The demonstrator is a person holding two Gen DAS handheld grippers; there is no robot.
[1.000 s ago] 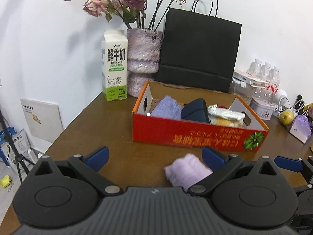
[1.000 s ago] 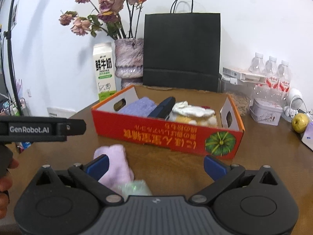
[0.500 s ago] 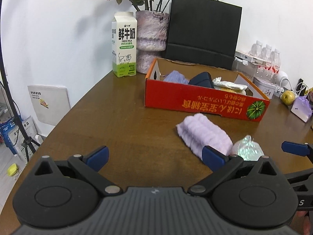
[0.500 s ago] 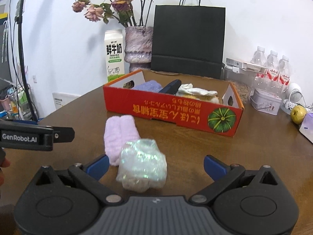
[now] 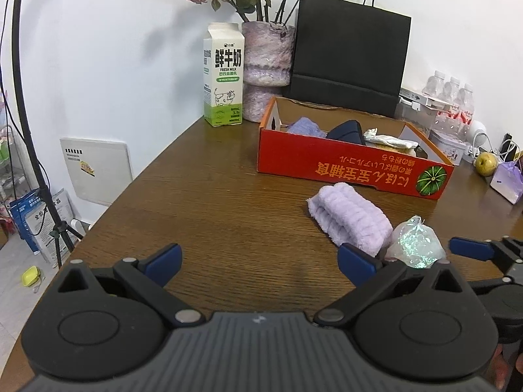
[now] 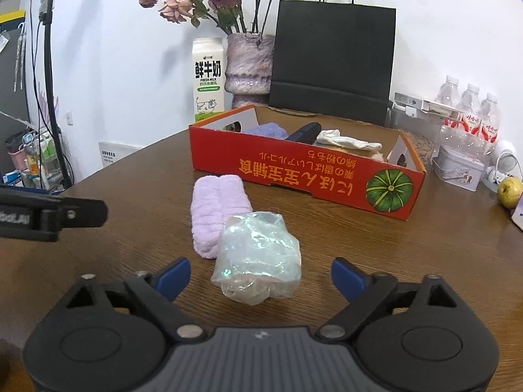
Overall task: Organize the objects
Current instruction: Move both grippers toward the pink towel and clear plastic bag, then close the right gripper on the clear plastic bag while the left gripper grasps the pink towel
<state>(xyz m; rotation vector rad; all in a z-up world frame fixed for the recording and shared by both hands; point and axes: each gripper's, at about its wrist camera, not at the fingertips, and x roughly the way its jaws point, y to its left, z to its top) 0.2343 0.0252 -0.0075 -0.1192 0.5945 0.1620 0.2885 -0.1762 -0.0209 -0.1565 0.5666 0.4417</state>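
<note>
A rolled lilac towel (image 5: 349, 219) (image 6: 217, 209) lies on the brown table in front of the red cardboard box (image 5: 353, 170) (image 6: 294, 170), which holds several cloth items. A bundle in shimmering plastic wrap (image 6: 258, 254) (image 5: 416, 245) rests against the towel's near end. My right gripper (image 6: 260, 276) straddles that bundle; its jaws are closing, with gaps still showing on both sides. My left gripper (image 5: 259, 260) stands open over bare wood, left of the towel. One blue fingertip (image 5: 470, 250) of the right gripper shows at that view's right edge.
Behind the box stand a milk carton (image 5: 223, 75), a vase of dried roses (image 5: 266, 68) and a black paper bag (image 5: 349, 62). Water bottles (image 5: 451, 98), a tin and a pear (image 5: 486, 163) crowd the right. The table edge curves away on the left beside a tripod stand (image 5: 29, 130).
Both grippers have drawn back from the box, so towel and bundle now lie ahead of them. The right jaws have narrowed around the bundle. The left gripper has shifted left.
</note>
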